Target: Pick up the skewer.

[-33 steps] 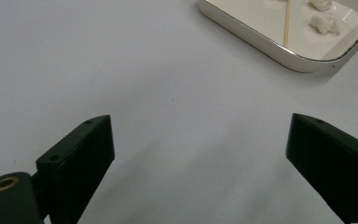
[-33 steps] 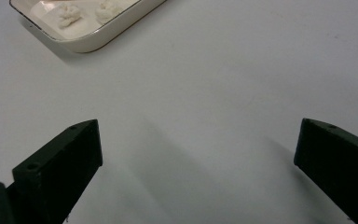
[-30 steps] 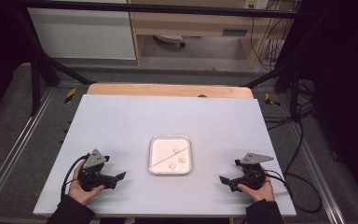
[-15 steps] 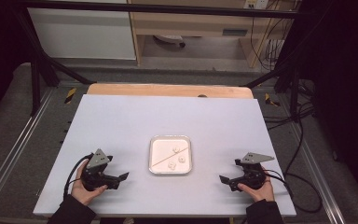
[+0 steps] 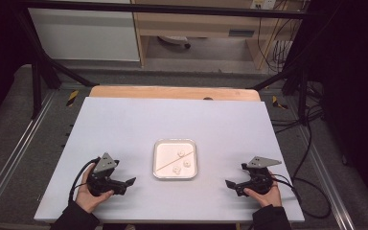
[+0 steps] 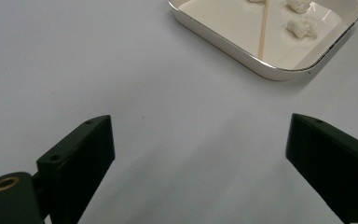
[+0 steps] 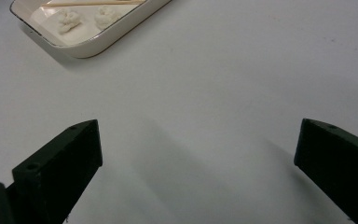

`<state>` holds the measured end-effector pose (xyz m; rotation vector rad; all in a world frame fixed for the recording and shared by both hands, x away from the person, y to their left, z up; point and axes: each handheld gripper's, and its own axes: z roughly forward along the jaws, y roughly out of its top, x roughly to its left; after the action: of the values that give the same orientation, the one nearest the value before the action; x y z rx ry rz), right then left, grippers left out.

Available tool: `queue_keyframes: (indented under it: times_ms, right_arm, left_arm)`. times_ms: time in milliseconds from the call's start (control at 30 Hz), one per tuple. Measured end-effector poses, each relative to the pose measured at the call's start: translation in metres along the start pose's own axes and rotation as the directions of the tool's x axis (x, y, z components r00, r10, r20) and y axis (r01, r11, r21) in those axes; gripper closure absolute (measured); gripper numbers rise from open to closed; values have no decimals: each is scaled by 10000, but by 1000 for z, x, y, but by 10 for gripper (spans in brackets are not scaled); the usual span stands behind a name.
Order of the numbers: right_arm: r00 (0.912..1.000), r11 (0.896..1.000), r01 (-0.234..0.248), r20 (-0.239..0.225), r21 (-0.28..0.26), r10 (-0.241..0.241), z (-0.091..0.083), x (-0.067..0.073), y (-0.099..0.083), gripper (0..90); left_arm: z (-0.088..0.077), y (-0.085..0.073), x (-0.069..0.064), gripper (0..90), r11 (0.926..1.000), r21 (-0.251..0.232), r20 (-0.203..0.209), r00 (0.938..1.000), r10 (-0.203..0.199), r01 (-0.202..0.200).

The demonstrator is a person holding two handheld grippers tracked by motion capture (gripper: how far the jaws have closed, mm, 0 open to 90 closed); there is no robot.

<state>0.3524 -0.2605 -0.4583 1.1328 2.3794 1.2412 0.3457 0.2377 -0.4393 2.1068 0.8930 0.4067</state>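
- On the table (image 5: 172, 120), near its front edge, sits the tray (image 5: 174, 176), a shallow white square dish; it holds three white lumps (image 5: 186, 163) and a thin stick (image 5: 167, 161) lying slantwise across its floor.
- Left of the tray, well apart from it, the left gripper (image 5: 130, 181) rests in a hand (image 5: 87, 197); its jaws stand wide open, with nothing between them but bare table; in the left gripper view the tray (image 6: 223, 37) lies ahead of the jaws and off to the right, the stick (image 6: 263, 29) and two lumps (image 6: 302, 25) inside it.
- Right of the tray, also well apart, the right gripper (image 5: 231, 185) points toward it; its jaws are spread wide and grip nothing, touching no thing; in the right gripper view the tray (image 7: 107, 35) lies ahead and off to the left, two lumps (image 7: 69, 20) beside the stick (image 7: 93, 3).
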Motion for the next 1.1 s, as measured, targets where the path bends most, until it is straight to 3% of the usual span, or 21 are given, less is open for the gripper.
queue_keyframes:
  times_ms: [400,1100]
  right_arm:
    - [10000,10000,16,12,-6,-16,0,0,0,13]
    - [10000,10000,52,-19,-8,-52,0,0,0,13]
  left_arm:
    - [4,9,-10,69,9998,101,88,9998,198,-199]
    - [17,43,-29,64,9974,309,278,9975,642,-651]
